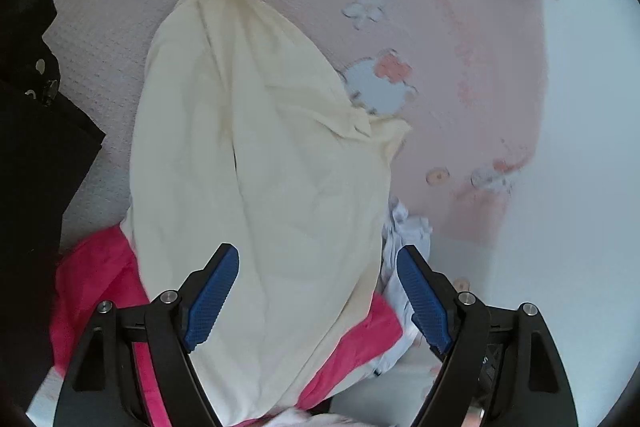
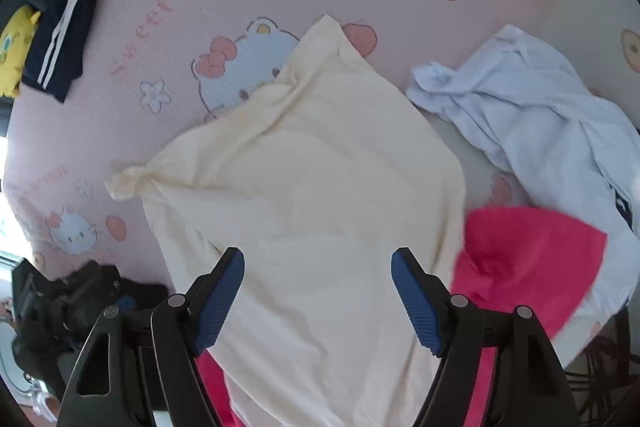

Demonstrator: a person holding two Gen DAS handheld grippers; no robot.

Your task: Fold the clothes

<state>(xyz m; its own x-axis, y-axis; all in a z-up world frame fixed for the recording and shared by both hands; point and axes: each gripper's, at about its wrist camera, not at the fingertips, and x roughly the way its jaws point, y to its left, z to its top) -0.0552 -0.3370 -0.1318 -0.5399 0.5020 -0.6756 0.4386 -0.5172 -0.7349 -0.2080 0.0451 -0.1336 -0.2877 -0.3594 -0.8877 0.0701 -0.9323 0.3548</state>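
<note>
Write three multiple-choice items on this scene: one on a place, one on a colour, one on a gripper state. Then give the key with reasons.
1. What lies partly under the cream garment?
A. the pink garment
B. the navy garment
C. a towel

2. What colour are the stripes on the navy garment?
A. red
B. white
C. yellow

3. How do the jaws of the right gripper stand?
A. shut on the cream garment
B. shut on nothing
C. open, apart from the cloth

Key:
1 A, pink shows at both sides of the cream garment's near end.
2 B, white lines run along the dark cloth.
3 C, the blue pads stand wide apart with nothing pinched.
</note>
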